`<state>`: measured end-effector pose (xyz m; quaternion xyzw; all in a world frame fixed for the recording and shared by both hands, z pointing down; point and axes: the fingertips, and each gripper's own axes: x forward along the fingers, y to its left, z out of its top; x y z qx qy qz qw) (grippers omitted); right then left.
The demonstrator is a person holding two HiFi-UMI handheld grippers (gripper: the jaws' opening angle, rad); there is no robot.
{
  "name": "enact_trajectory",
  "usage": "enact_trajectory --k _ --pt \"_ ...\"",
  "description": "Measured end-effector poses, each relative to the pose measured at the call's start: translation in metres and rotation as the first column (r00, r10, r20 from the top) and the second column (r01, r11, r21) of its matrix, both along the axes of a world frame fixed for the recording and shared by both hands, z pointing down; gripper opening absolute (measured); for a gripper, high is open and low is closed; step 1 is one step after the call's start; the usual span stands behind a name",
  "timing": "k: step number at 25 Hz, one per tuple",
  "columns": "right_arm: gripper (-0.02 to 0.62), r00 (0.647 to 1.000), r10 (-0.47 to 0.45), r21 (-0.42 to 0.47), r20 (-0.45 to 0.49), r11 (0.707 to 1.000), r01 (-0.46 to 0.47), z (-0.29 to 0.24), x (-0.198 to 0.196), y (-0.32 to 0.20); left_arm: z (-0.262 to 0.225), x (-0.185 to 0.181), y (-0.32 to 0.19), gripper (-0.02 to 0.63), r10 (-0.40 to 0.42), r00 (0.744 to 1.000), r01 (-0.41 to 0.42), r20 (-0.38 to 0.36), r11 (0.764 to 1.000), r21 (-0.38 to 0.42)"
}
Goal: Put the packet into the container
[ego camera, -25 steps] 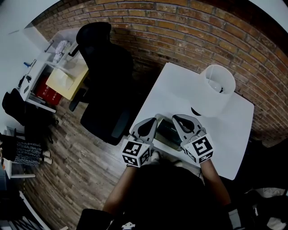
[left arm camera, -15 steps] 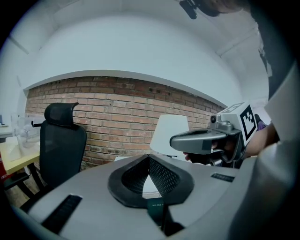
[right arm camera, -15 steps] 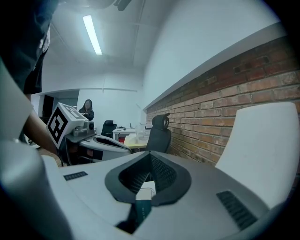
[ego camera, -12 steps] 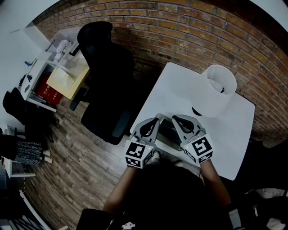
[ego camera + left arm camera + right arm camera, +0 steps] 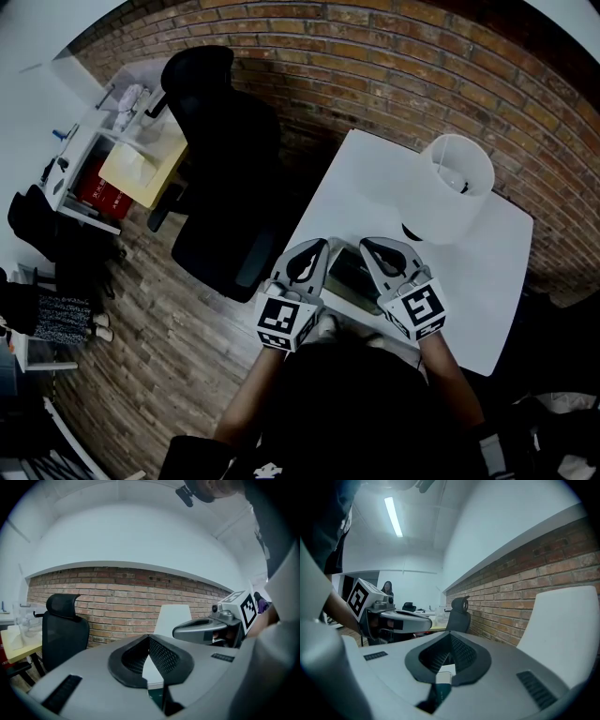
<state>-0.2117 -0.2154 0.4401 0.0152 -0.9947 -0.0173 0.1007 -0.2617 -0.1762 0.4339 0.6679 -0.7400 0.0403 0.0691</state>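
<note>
A dark green packet (image 5: 348, 274) lies flat on the white table (image 5: 487, 309), near its front edge. My left gripper (image 5: 317, 246) rests on the packet's left side and my right gripper (image 5: 368, 246) on its right side. Both are shut, their pads meeting at the tips with nothing clamped between them. In the left gripper view the left gripper (image 5: 149, 638) has a strip of the packet (image 5: 157, 698) showing below its jaws. Under the right gripper (image 5: 450, 637) in its own view the packet (image 5: 441, 692) shows too. The white cylindrical container (image 5: 451, 188) stands upright farther back on the table.
A black office chair (image 5: 223, 159) stands left of the table on the wooden floor. A brick wall (image 5: 394, 66) runs behind the table. Shelving with a yellow box (image 5: 141, 164) is at the far left. The table's right half is bare.
The left gripper has shifted a little beside the packet. The right gripper and the packet have stayed where they were.
</note>
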Motion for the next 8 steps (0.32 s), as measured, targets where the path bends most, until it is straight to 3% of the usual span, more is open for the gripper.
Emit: enact_trajectory --k 8 --pt "0.005 1.000 -0.008 -0.003 0.008 1.000 0.008 -0.0046 -0.0047 -0.0003 -0.0026 -0.0029 -0.0028 0.005 0.007 1.000 -0.007 0.005 1.000 -0.001"
